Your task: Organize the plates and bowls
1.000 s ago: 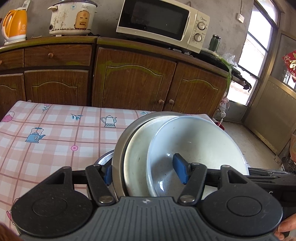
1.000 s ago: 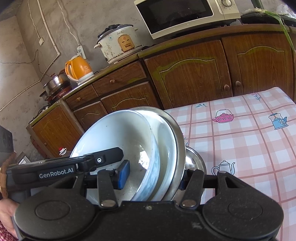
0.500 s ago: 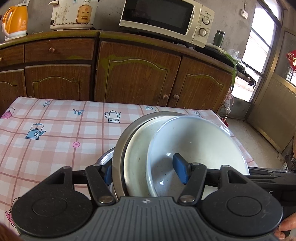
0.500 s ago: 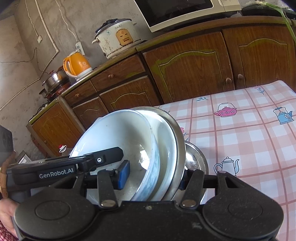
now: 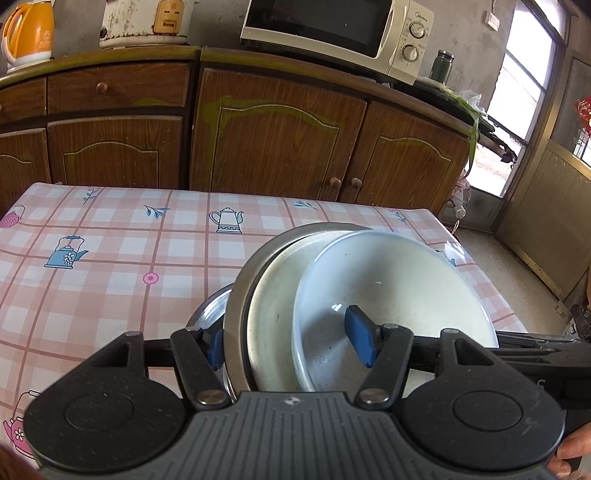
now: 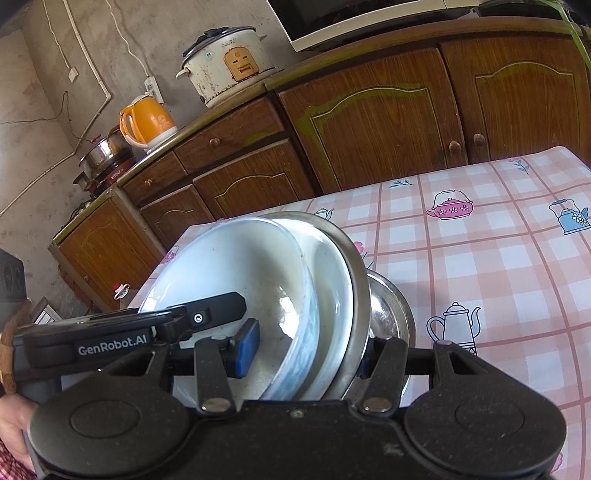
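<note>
Gripping the same stack of dishes from opposite sides, both grippers hold it over the near edge of the table, with nothing visibly supporting it but the jaws. The stack stands on edge, tilted: a pale blue bowl nests in a cream plate, which sits in a steel dish, and another steel bowl backs them on the table side.

On the left gripper, one blue pad presses inside the blue bowl while the other jaw is behind the steel dishes, so the jaws are clamped around the whole stack at middling width. Across from it, the right gripper does the same, its pad lying in the blue bowl and its far finger behind the steel rim. In its view the other tool's black body, marked GenRobot.AI, crosses just beside the bowl.

Beyond the table, brown cabinets carry a microwave, a rice cooker and an orange kettle. A hand shows beside the stack.
</note>
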Motion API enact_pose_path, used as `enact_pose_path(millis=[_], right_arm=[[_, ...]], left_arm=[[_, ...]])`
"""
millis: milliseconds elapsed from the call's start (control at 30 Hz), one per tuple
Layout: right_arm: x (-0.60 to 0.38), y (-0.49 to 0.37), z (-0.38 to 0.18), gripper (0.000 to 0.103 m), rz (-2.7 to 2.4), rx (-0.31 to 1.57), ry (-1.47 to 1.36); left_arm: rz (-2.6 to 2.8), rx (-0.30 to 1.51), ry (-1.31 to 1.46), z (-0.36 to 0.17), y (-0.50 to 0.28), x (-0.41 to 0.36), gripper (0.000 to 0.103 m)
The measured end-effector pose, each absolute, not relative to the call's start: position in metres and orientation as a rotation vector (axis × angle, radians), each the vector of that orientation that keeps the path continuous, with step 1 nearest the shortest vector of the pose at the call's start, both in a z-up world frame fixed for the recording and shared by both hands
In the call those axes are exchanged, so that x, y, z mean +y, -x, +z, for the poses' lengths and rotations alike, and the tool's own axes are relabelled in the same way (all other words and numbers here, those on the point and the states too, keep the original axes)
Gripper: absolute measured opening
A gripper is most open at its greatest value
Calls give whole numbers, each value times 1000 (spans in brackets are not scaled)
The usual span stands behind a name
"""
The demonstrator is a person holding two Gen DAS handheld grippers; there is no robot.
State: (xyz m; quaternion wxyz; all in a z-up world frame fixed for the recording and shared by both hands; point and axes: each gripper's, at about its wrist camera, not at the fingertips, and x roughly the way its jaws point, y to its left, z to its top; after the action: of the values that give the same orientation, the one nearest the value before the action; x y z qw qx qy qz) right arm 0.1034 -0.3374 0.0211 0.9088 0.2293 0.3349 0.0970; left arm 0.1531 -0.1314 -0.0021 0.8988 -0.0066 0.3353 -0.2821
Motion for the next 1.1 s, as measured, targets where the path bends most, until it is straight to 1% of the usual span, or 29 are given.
enact_pose_path(millis=[700,1100], right_arm=[[-338,-105,14,62,202,698,-478],[-339,-114,-1,62,224,728,-507]], left_arm=[[-578,706,-6,-8,-158,-135,63],[-558,731,-31,-18,-164,-135,63]])
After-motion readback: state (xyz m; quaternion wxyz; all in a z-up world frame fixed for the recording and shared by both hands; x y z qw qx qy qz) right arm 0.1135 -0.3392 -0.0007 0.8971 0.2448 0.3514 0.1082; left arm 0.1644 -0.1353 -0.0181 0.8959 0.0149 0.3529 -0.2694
